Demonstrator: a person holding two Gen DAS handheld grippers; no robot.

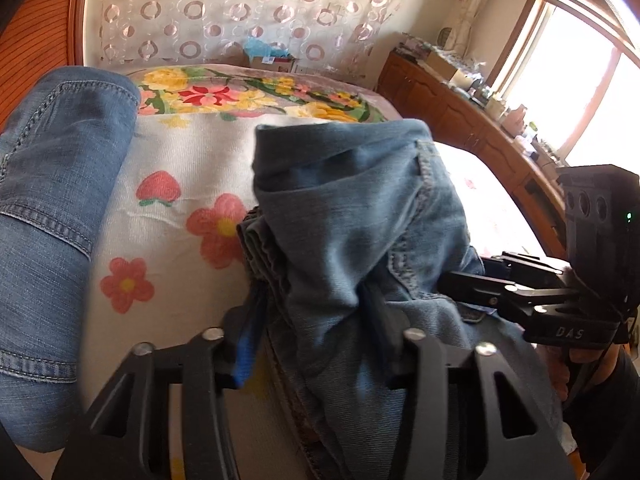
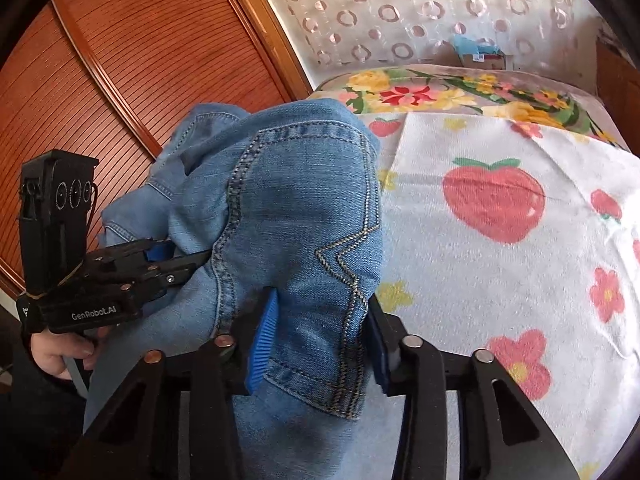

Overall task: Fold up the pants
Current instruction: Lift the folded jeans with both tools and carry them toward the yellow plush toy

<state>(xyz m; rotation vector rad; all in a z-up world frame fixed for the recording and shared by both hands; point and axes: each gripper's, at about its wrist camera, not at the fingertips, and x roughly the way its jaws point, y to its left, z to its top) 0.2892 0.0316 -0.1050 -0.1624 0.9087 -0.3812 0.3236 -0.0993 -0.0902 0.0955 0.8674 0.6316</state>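
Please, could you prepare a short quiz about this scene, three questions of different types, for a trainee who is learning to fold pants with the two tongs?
1. True or false: the left tongs and the right tongs are both closed on the pants.
2. Multiple choice: what covers the bed under the pants?
A. a plain grey blanket
B. a white cloth printed with flowers and strawberries
C. a sheet of clear plastic
3. Short answer: which stitched part of the pants sits between the pads of the right tongs?

Key:
1. True
2. B
3. A back pocket with zigzag stitching
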